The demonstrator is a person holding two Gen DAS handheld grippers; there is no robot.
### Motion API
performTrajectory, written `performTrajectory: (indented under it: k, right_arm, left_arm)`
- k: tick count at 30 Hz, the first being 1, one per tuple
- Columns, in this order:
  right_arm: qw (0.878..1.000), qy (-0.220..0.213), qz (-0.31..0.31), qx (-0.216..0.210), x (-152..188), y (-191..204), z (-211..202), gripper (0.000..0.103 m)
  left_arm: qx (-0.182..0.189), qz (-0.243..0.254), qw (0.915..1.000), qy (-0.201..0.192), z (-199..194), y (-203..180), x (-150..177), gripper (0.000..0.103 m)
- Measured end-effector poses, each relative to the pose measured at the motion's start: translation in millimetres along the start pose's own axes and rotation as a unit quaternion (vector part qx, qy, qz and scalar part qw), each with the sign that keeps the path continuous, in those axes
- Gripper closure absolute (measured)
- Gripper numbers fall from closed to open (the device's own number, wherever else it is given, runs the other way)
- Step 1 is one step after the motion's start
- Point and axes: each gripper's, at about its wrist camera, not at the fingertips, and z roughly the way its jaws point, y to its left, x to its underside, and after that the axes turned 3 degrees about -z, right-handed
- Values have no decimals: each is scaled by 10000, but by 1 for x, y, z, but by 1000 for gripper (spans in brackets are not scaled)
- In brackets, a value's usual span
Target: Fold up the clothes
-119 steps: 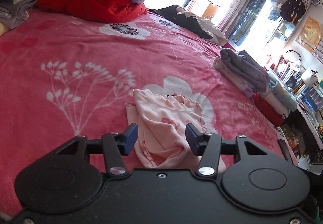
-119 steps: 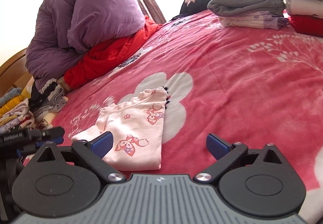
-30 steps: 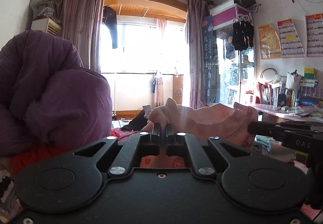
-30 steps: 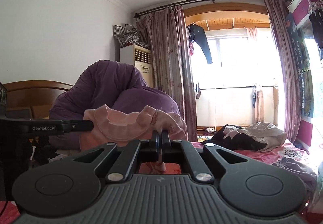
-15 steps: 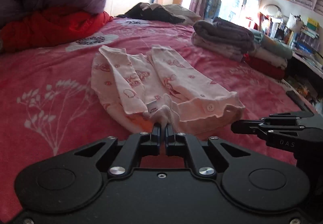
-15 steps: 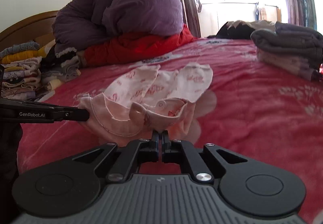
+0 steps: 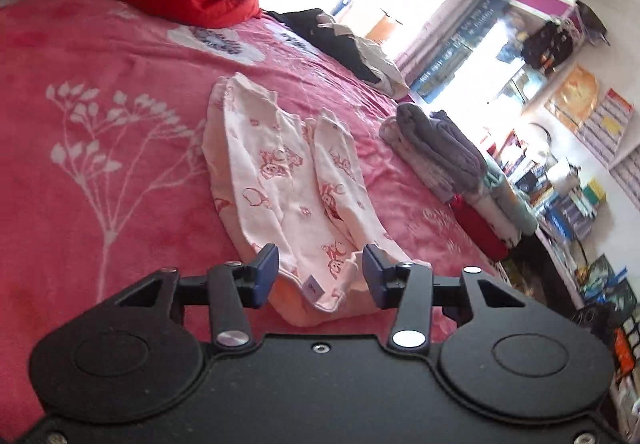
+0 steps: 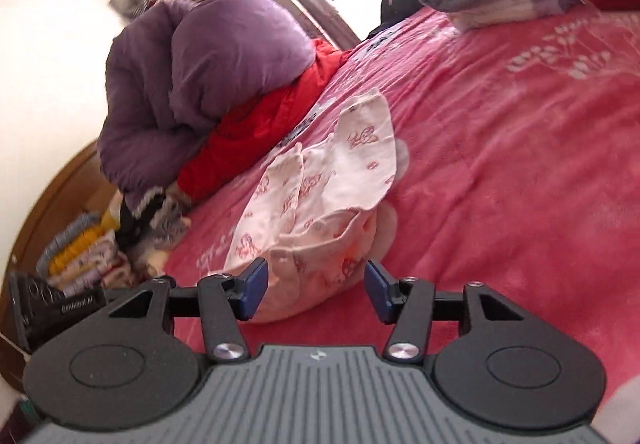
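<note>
A pale pink printed baby garment (image 7: 288, 188) lies stretched out on the pink flowered bedspread (image 7: 100, 148). Its near hem with a small white tag sits between the fingers of my left gripper (image 7: 320, 276), which is open and holds nothing. In the right wrist view the same garment (image 8: 320, 204) lies on the bedspread (image 8: 500, 172), its near end bunched up just ahead of my right gripper (image 8: 316, 288), which is also open and empty.
A purple duvet (image 8: 200, 80) on a red blanket (image 8: 256, 132) lies at the bed's head. Folded clothes (image 7: 448, 152) are stacked at the right edge, more stacks (image 8: 80, 252) at the left. Dark clothes (image 7: 340, 40) lie near the window. Shelves (image 7: 576, 200) stand beyond.
Both grippers were shut on the garment's near edge half a second ago; both have opened and let it drop onto the bedspread. Both have tilted and drawn back slightly.
</note>
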Motion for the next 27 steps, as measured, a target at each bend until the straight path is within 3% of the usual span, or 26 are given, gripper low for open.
performTrajectory:
  k: [4,8,10,11,12,13,14,18,21,23,25,27]
  right_arm:
    - [9992,-49,371,169,-12,-8,21,48]
    - [9951,-52,965,184,-25,-15,43,48]
    - [9930,149,1108,373,-29,-19,58,48]
    - [9922,259,1134,453,-31,-20,65,52]
    - [9921,383,1084,510,-30,-21,70,59]
    - [9922,498,1002,548,-28,-20,75,86]
    - [9934,559,826,566,-26,-15,74,93]
    - [9968,535,214,552,-17,6,46,93]
    - [9921,935,-175,823,1,10,36,93]
    - [9887,1130,-178,971,16,3,33,87]
    - [9882,1131,-38,1028,26,-5,28,82]
    - [9914,860,193,965,24,-8,16,69]
  left_arm:
    - [-100,-784,9967,162,17,15,4,58]
    - [-41,-1025,9946,159,25,16,4,61]
    - [-216,-848,9961,130,29,11,4,78]
    - [-324,-685,9970,138,30,8,6,94]
    - [-435,-509,9977,138,30,4,8,100]
    - [-523,-335,9980,126,28,0,9,100]
    - [-560,-199,9982,127,23,-4,11,100]
    - [-766,162,9964,317,6,-11,22,100]
    - [-1391,576,9855,784,13,-10,38,100]
    - [-1710,689,9775,1026,18,-5,46,99]
    - [-1656,572,9785,1086,15,0,48,96]
    - [-1594,550,9810,959,9,-1,45,88]
